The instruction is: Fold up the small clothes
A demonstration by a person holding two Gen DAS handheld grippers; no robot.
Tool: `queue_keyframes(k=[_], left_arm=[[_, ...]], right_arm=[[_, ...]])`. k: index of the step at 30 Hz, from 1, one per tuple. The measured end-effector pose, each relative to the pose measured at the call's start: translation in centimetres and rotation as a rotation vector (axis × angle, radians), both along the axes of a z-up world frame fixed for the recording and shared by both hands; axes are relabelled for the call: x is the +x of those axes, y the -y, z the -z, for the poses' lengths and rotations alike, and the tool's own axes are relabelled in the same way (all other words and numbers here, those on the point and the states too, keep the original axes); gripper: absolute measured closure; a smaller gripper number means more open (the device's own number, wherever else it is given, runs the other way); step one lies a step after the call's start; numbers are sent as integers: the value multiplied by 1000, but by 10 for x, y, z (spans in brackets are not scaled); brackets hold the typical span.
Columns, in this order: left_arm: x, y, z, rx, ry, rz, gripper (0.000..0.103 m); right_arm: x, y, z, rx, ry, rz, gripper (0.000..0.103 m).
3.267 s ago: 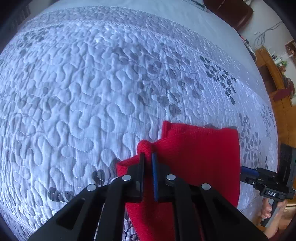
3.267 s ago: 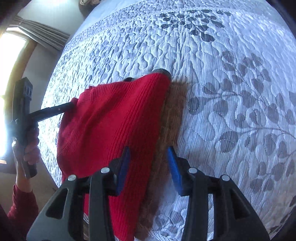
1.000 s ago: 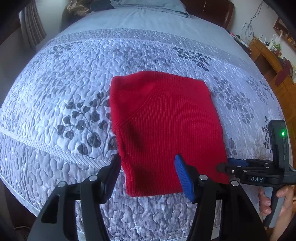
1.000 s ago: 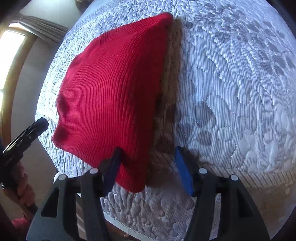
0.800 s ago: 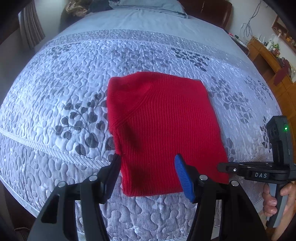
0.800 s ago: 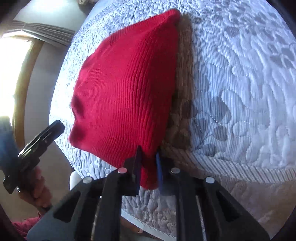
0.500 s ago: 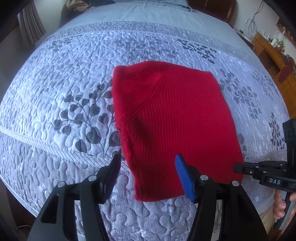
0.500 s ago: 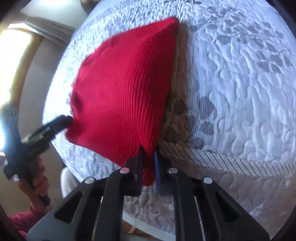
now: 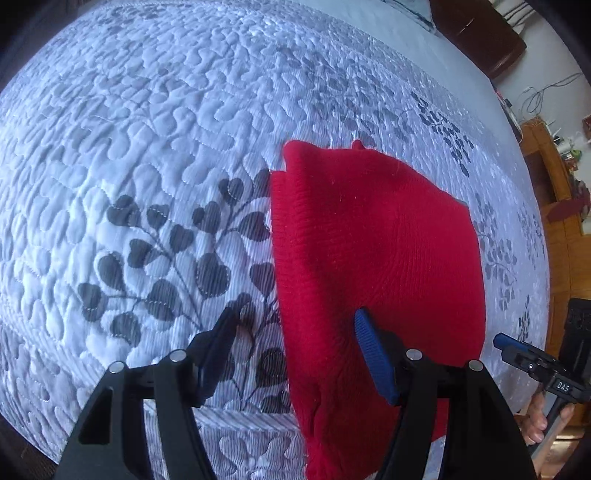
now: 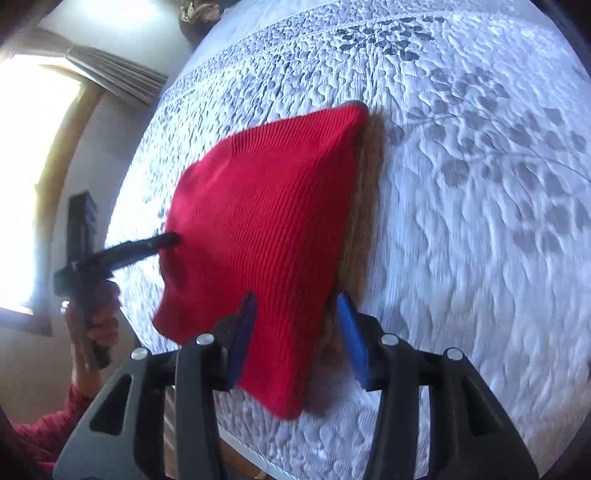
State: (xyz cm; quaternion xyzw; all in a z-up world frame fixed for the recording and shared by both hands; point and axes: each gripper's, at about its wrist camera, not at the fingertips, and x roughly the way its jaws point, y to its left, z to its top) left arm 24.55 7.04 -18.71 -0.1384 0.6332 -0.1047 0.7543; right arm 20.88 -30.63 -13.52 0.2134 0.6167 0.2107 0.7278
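Note:
A folded red knit garment (image 9: 373, 251) lies on the quilted bed, its near end reaching over the bed's front border. My left gripper (image 9: 295, 332) is open, its jaws straddling the garment's near left edge. In the right wrist view the garment (image 10: 266, 229) lies as a folded slab. My right gripper (image 10: 295, 325) is open, its jaws on either side of the garment's near right corner. The left gripper shows there (image 10: 162, 242) with its tip at the garment's left edge.
The white quilt with grey leaf print (image 9: 155, 155) covers the bed. A dark headboard (image 9: 476, 33) and a wooden cabinet (image 9: 554, 206) are at the right. A bright window with a curtain (image 10: 44, 155) is at the left. The bed's front edge (image 10: 332, 454) is close.
My right gripper, shut on the garment's near corner half a second ago, has opened. My left gripper has moved closer in at the garment's left edge, still open.

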Motion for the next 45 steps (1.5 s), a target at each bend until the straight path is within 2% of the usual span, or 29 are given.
queue_keyframes(k=[4, 7, 8, 9, 10, 13, 17, 21, 23, 24, 25, 26, 27, 31, 32, 36, 40, 43, 45], left_arm=[[12, 0, 13, -98, -37, 5, 32], [15, 4, 16, -142, -59, 9, 32], [17, 6, 17, -180, -68, 21, 32], [17, 10, 20, -252, -94, 42, 34], [17, 15, 23, -280, -107, 54, 35], [20, 21, 30, -252, -107, 79, 38], [29, 13, 37, -322, -116, 54, 43], [41, 15, 44, -381, -126, 58, 42], [43, 17, 46, -386, -122, 64, 42], [44, 18, 46, -383, -120, 64, 46], [42, 17, 45, -379, -119, 60, 53], [42, 17, 45, -396, -122, 53, 66], [40, 16, 44, -415, -128, 37, 67], [29, 37, 21, -305, -65, 62, 69], [24, 45, 13, -298, -51, 77, 70], [10, 83, -15, -313, -27, 142, 70], [6, 146, -36, -313, 6, 204, 70], [15, 186, -40, -350, 1, 212, 70], [25, 209, -35, -346, 13, 220, 69]], right_arm=[[22, -5, 13, -5, -21, -33, 57], [33, -14, 21, -1, -39, -48, 57], [35, -16, 25, 8, -43, -55, 57], [37, -19, 28, 14, -47, -61, 55], [39, -21, 30, 12, -47, -63, 52], [44, -19, 35, 21, -47, -62, 48], [51, -14, 43, 73, -67, -45, 48], [63, -16, 54, 104, -88, -25, 48], [66, -14, 60, 134, -101, -7, 49], [65, -13, 60, 145, -97, -2, 51], [64, -12, 59, 146, -85, -5, 57], [60, -11, 55, 149, -65, -13, 63], [57, -9, 50, 148, -49, -14, 65], [40, 0, 23, 132, 0, -18, 75], [35, 4, 15, 126, 12, -22, 77], [16, 32, -12, 84, 31, -11, 79], [10, 90, -36, 23, 42, 30, 79], [20, 133, -41, 10, 27, 60, 79], [36, 165, -33, -13, 4, 97, 79]])
